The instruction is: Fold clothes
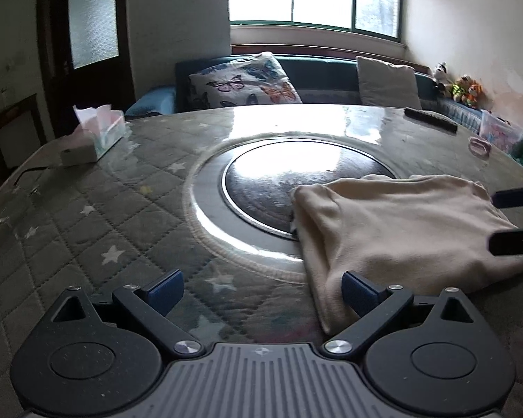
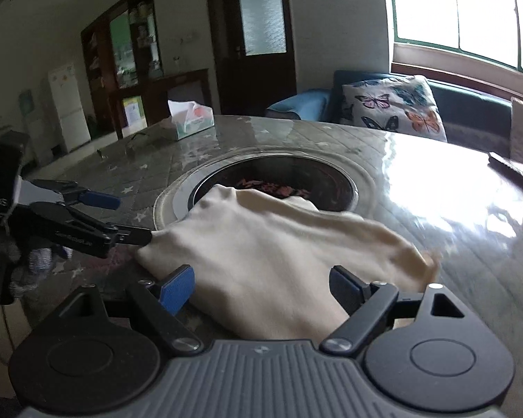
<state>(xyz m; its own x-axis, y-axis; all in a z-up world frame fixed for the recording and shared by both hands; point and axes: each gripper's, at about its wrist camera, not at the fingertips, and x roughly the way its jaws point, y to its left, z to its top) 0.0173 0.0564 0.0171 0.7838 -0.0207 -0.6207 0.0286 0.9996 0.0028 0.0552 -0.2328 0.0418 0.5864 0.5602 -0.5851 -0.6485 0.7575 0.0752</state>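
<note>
Both your left tool [image 1: 261,294] and right tool [image 2: 261,291] gape empty; pinch the cream garment's [image 2: 261,244] near corners before folding.

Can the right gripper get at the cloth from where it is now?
Probably yes: the right gripper stands open just over the cloth, with nothing between them; the left gripper is at the far edge.

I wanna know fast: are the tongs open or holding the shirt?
Left tongs: open, holding nothing.
Right tongs: open over the shirt, not gripping it.
</note>
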